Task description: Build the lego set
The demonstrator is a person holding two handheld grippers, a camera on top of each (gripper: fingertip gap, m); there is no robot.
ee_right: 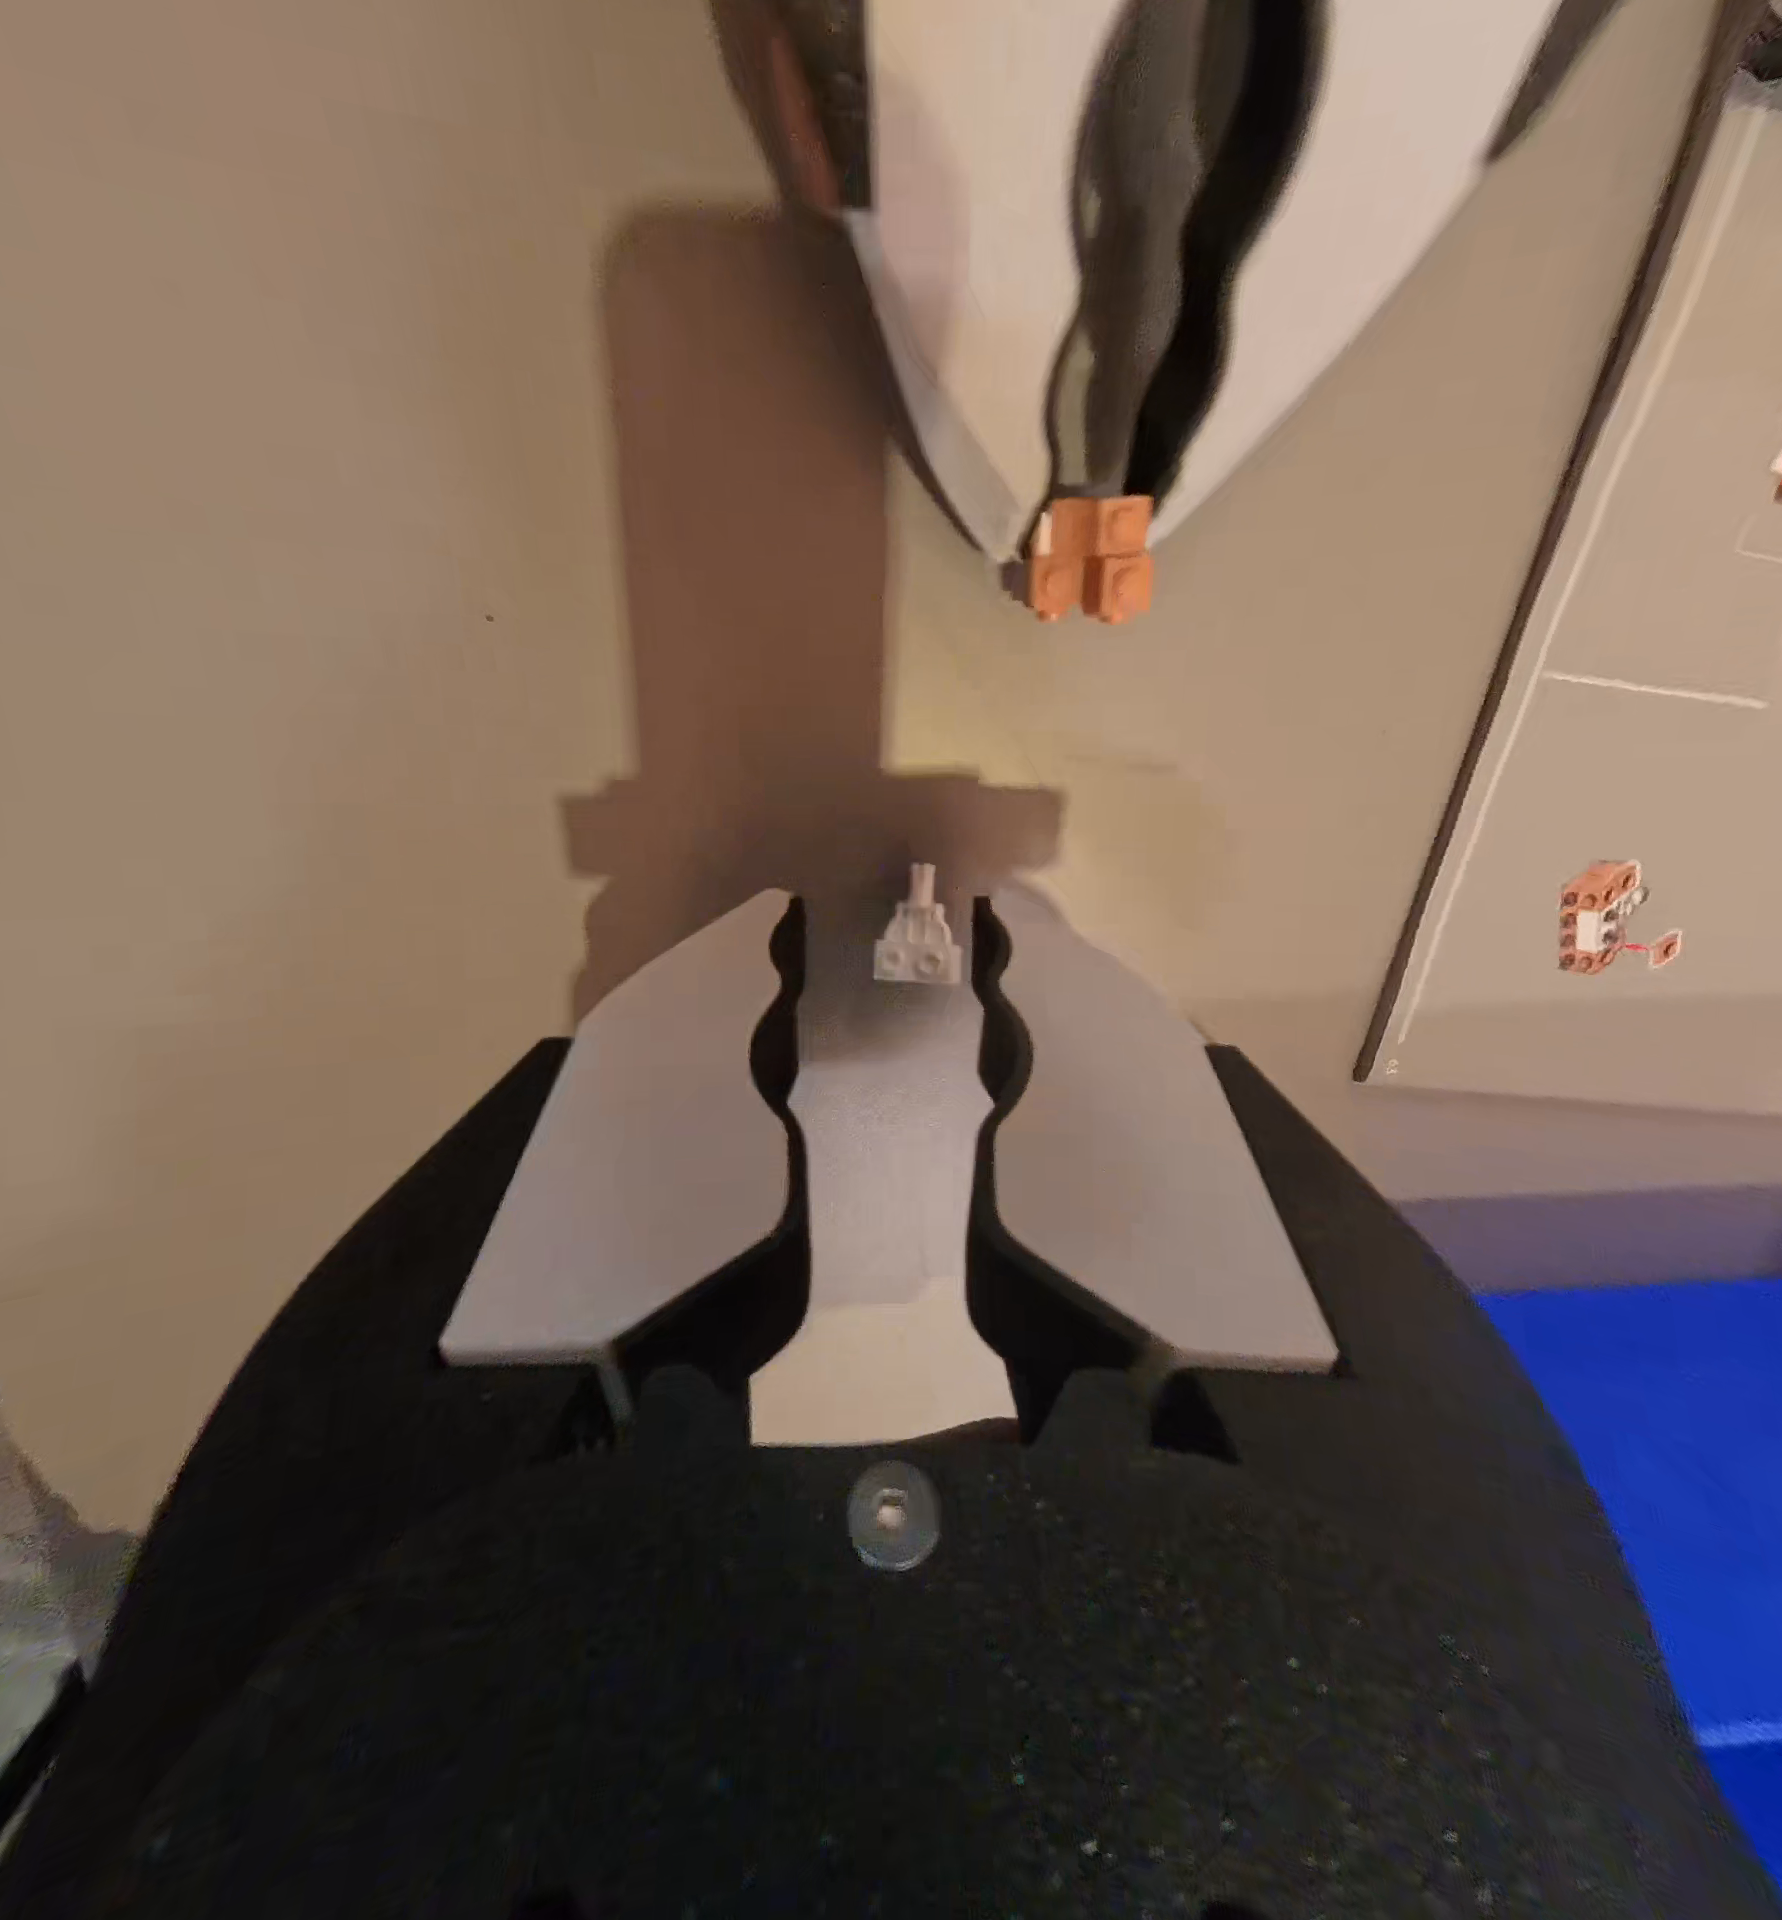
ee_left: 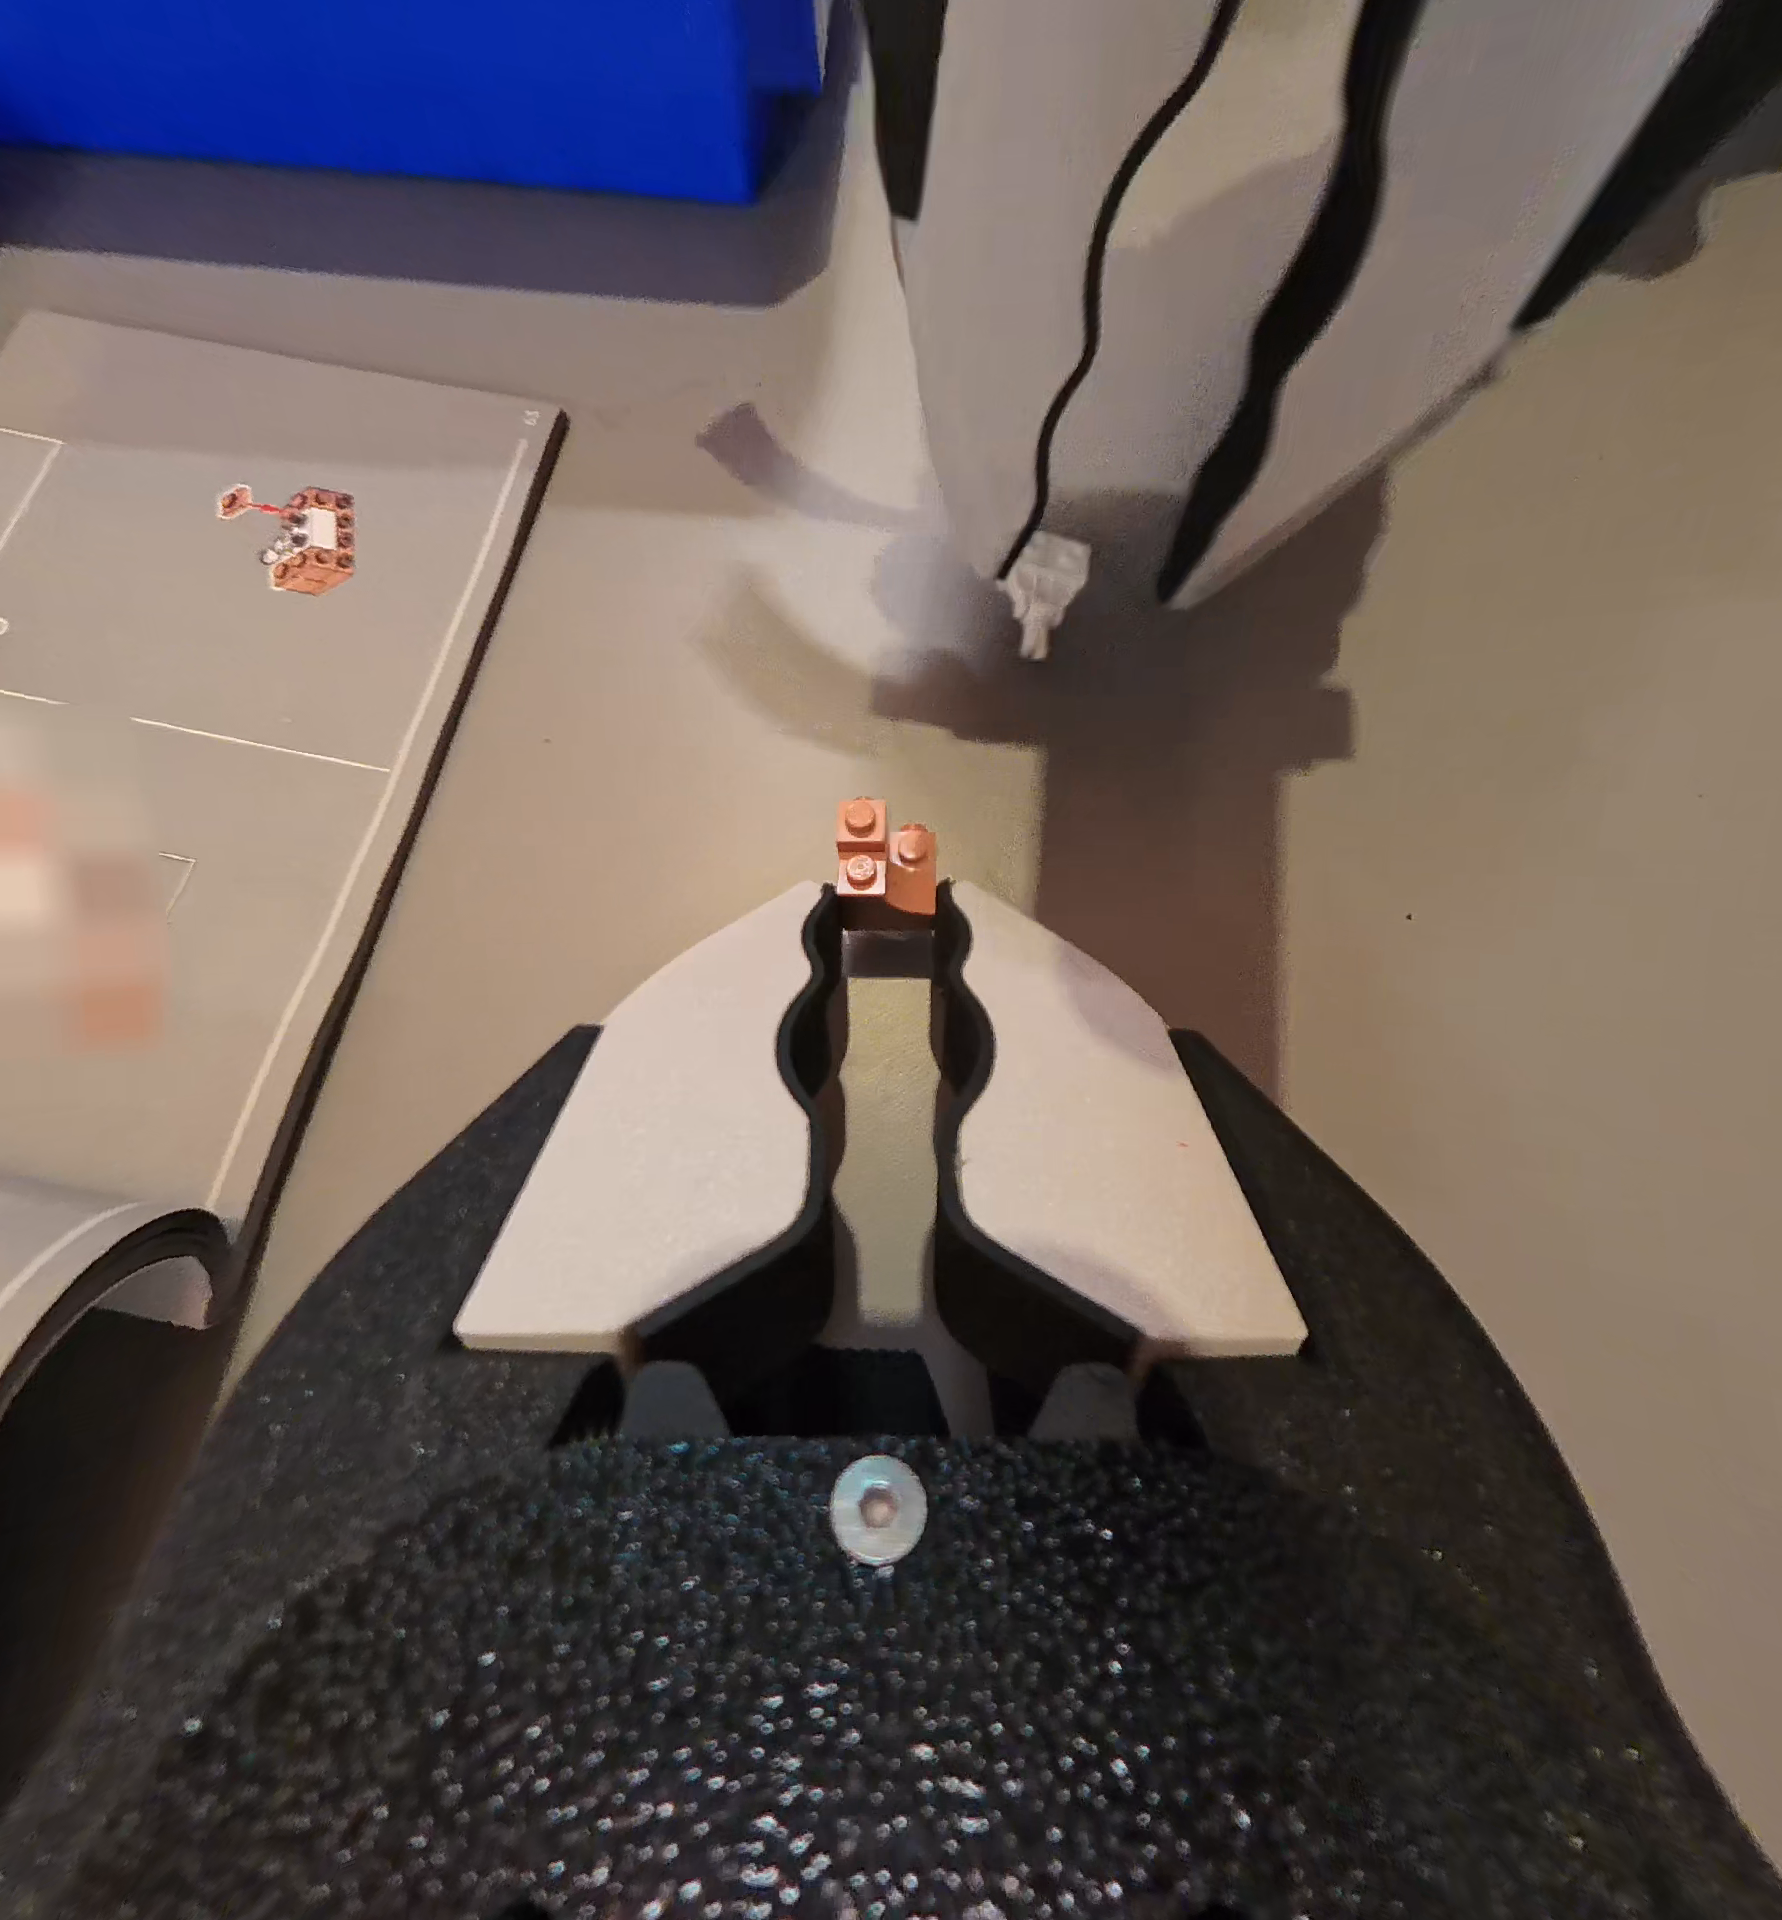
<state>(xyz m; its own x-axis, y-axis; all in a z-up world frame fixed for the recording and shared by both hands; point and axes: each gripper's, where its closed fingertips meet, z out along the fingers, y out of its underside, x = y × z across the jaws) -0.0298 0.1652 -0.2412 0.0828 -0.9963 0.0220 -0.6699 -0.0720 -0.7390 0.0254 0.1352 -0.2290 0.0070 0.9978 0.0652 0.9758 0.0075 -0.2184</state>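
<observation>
Reddish-brown plastic: a small cluster of studded bricks (ee_left: 885, 862) is pinched in the left claw (ee_left: 887, 904). Both pads press its lower end and the studs jut past the tips, clear of the beige counter (ee_left: 1489, 935). From the right wrist view the same cluster hangs at the tips of that claw, held above the surface.

The right claw (ee_right: 882, 909) is released. A small light-grey piece (ee_right: 918, 940) with two studs and a thin prong lies on the counter between its spread pads. It sits nearer the right-hand pad, and a plain gap shows on the other side.

Judgement: the hold on the cluster is shallow and at the very tips, so it tolerates little sideways load. The grey piece is off-centre in the gap, so centring matters for an even pinch.

An open instruction booklet (ee_left: 243, 623) lies beside the claws, with a blue bin (ee_left: 399, 83) beyond it.
</observation>
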